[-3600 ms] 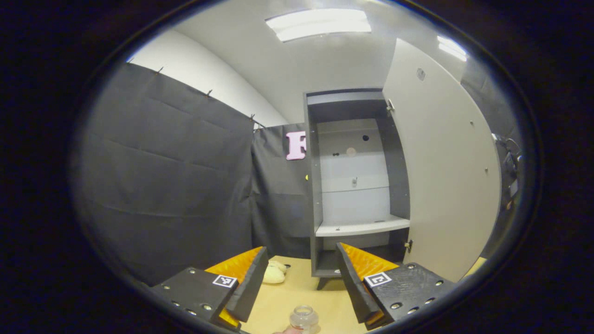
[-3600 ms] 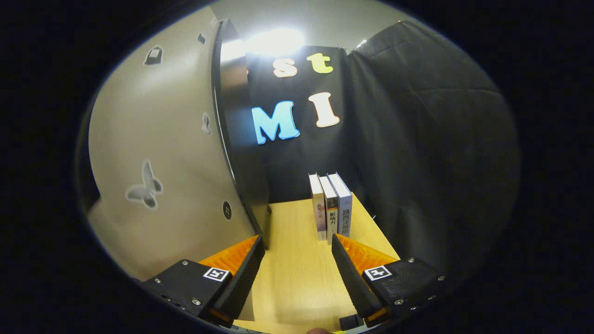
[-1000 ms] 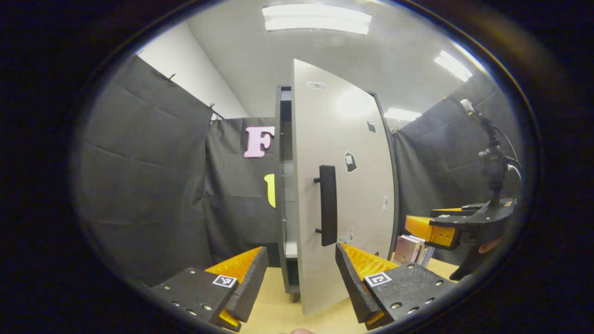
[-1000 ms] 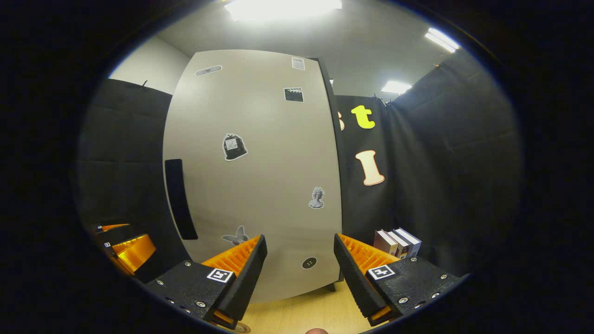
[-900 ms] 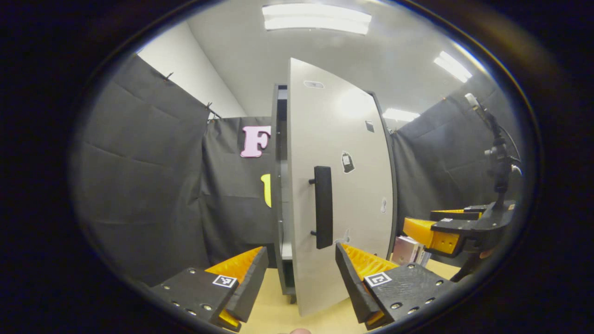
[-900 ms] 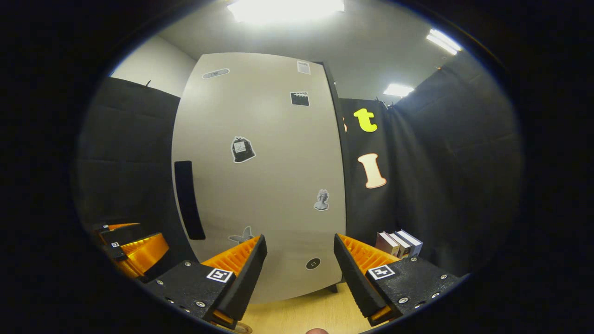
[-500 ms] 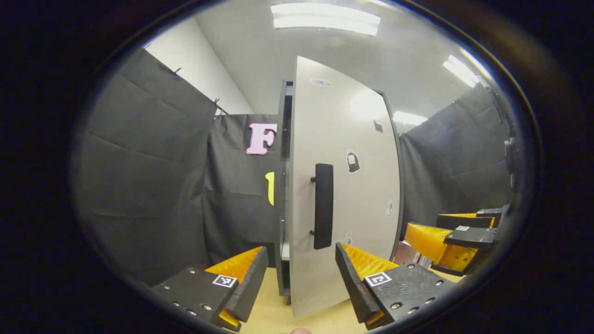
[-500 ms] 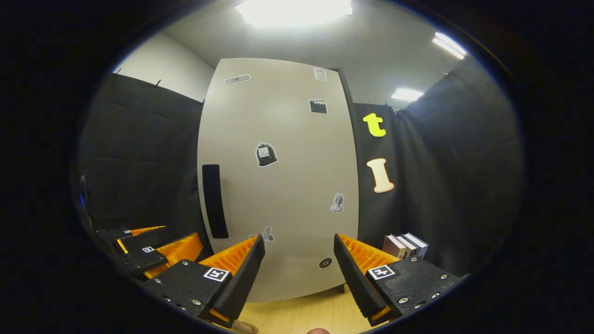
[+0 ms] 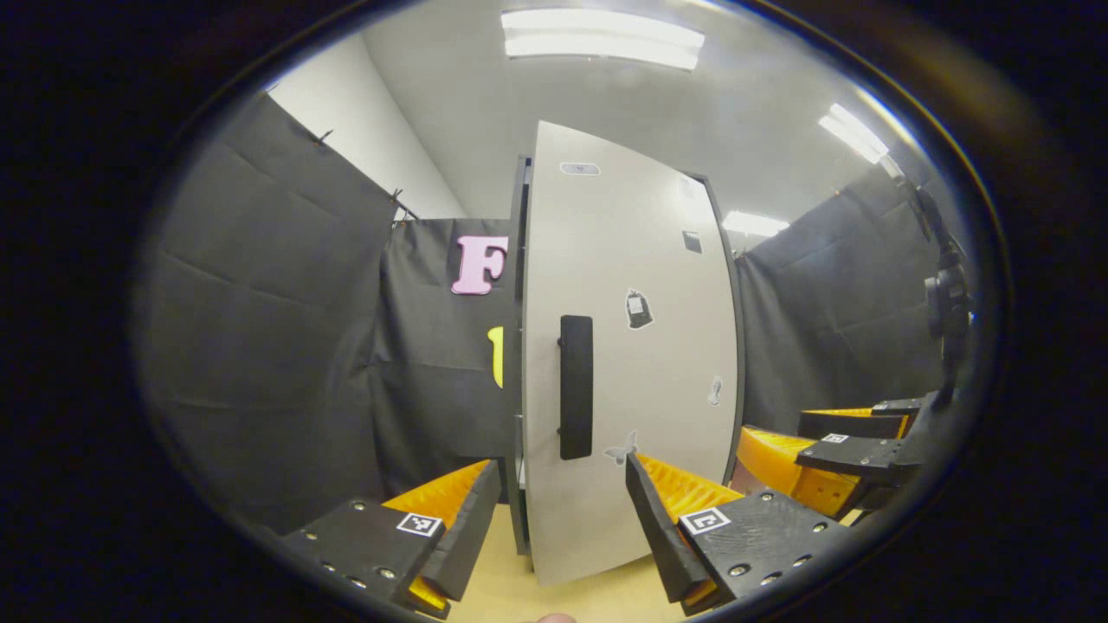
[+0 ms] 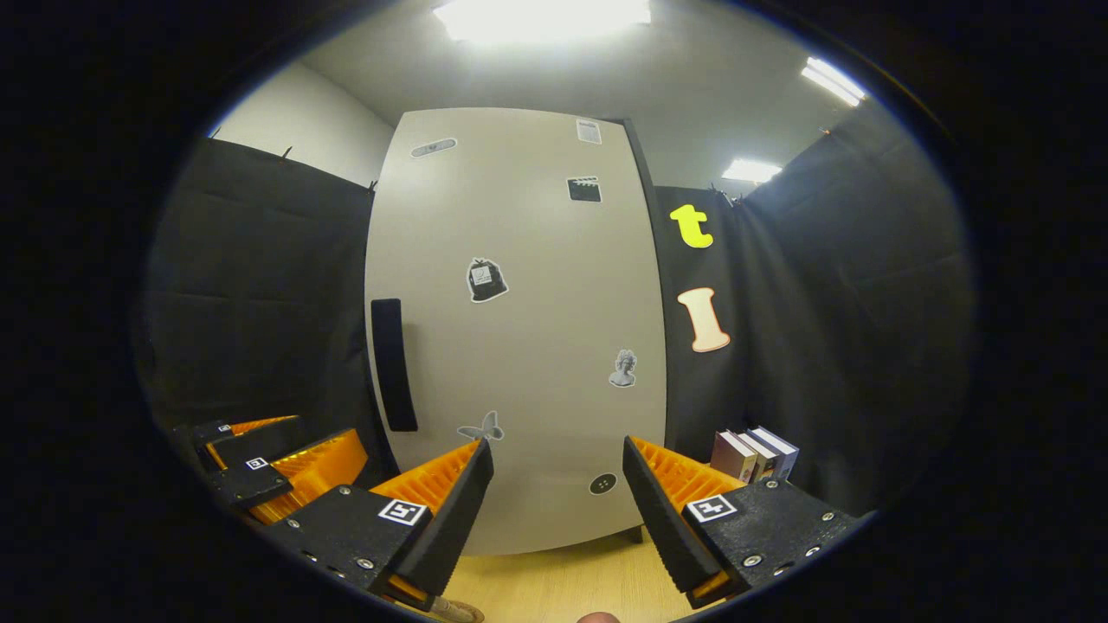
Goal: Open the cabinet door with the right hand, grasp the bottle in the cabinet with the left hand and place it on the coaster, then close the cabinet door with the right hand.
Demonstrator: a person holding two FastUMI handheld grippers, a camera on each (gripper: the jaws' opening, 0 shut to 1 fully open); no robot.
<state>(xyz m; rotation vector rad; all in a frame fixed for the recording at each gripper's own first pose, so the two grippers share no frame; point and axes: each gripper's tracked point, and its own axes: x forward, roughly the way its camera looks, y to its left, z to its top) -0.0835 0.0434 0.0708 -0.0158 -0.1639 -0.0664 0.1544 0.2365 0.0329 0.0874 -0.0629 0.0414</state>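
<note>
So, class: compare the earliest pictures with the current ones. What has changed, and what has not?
The cabinet door has swung from wide open to almost shut; a thin gap shows at its handle edge. The left gripper and right gripper have stayed open and empty. The books stand as before.

The cabinet door [image 10: 519, 346] is a smooth, matt pale panel, likely laminated board, faintly sheened under the ceiling lights; flat paper-like stickers [image 10: 486, 279] lie on it. Its handle [image 9: 576, 387], at about 9 o'clock on the door, is matt black (plastic or painted metal, hard to tell). The table [image 10: 563, 584] shows light wood grain with a satin finish. At 4 o'clock in the right gripper view, the books [image 10: 751, 453] have smooth, slightly glossy paper covers.
</note>
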